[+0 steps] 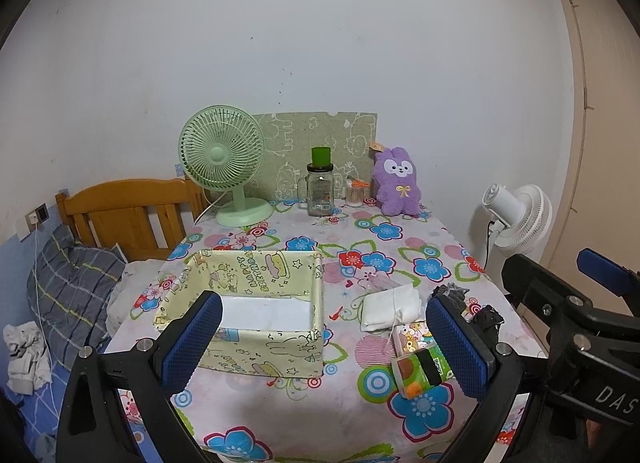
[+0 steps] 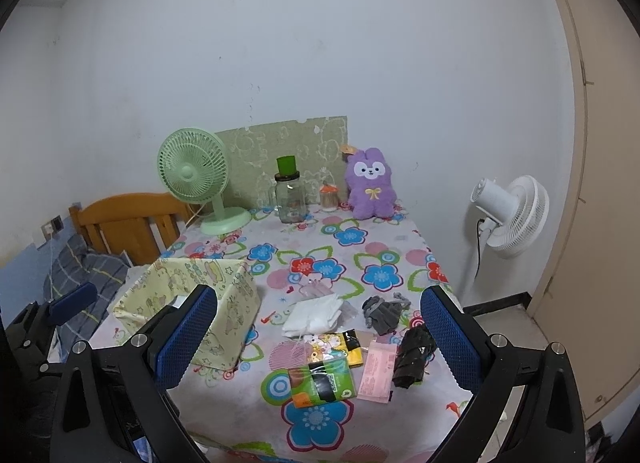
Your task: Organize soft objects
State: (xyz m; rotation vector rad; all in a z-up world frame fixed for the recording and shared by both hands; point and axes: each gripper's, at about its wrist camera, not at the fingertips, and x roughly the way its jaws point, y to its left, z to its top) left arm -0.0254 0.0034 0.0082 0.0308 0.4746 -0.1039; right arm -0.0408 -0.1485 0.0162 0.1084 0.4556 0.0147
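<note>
Currently both tongs, left gripper (image 1: 324,343) and right gripper (image 2: 320,339), hang spread and empty above the near table edge. Fabric box (image 1: 256,303) sits open-topped at left, presumably as receptacle; white cloth bundle (image 2: 314,315), tissue packs (image 2: 322,381) and grey cloth (image 2: 382,313) lie loose beside it, none inside.

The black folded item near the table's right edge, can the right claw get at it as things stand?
Probably yes. The right claw is open and empty, the black folded item lies uncovered just inside its right finger, nothing between.
</note>
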